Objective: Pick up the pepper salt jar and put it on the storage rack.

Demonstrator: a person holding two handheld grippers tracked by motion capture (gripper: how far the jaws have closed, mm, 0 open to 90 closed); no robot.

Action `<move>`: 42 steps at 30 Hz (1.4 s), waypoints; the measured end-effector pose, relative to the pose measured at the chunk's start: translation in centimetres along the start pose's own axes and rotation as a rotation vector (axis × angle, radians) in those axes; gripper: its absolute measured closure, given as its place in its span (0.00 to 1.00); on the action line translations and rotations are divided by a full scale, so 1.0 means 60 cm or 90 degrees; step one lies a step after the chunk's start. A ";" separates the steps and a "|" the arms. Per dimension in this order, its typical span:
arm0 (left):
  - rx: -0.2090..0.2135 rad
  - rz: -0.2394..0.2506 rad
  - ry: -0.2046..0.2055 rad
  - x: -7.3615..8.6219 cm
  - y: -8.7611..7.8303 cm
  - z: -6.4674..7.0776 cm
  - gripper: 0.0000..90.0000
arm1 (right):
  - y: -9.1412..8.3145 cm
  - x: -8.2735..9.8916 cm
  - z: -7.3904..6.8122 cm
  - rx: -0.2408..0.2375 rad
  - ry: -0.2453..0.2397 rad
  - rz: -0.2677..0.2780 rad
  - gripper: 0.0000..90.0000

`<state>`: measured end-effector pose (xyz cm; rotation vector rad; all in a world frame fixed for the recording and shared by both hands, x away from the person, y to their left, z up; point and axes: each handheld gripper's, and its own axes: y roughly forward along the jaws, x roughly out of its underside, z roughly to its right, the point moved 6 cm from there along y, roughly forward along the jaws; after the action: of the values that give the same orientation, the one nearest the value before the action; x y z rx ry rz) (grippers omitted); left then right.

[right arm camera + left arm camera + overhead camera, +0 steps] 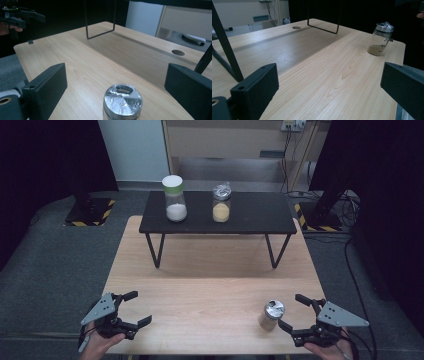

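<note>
Right hand-held gripper (292,312) wide, jaws flanking small jar (271,314) without contact, so I judge grasp pending. Jar upright on worktop (200,315), near front edge. Left hand-held gripper (134,308) wide, empty, well apart from jar, kept clear.

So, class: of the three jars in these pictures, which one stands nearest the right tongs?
The silver-capped jar on the wooden table, just ahead of the open right tongs. The other two jars stand on the black shelf.

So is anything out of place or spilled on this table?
Nothing spilled. One small shaker jar stands upright alone on the wooden table between the open right tongs, apart from the two jars on the black shelf.
</note>
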<state>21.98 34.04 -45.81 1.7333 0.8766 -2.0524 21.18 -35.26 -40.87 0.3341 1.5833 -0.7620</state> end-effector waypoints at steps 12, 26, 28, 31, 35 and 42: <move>-0.002 0.001 -0.002 0.000 -0.001 -0.001 0.01 | -0.006 -0.025 0.001 0.000 -0.008 -0.023 0.04; -0.002 -0.001 -0.003 0.000 0.000 -0.001 0.01 | 0.006 -0.047 0.010 -0.001 -0.024 -0.079 0.04; -0.003 -0.001 -0.002 0.000 0.000 -0.001 0.01 | 0.011 -0.048 0.011 -0.002 -0.026 -0.088 0.04; -0.003 -0.001 -0.003 0.000 0.000 -0.001 0.01 | 0.017 -0.047 0.014 -0.006 -0.027 -0.098 0.03; -0.002 -0.001 -0.002 0.000 0.000 -0.001 0.01 | 0.027 -0.043 0.018 -0.011 -0.025 -0.111 0.03; -0.003 -0.001 -0.002 0.000 -0.001 -0.001 0.01 | 0.044 -0.032 0.025 -0.020 -0.017 -0.125 0.04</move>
<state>21.99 34.10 -45.81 1.7264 0.8809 -2.0525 24.28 -33.83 -39.77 0.1453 1.6168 -0.8870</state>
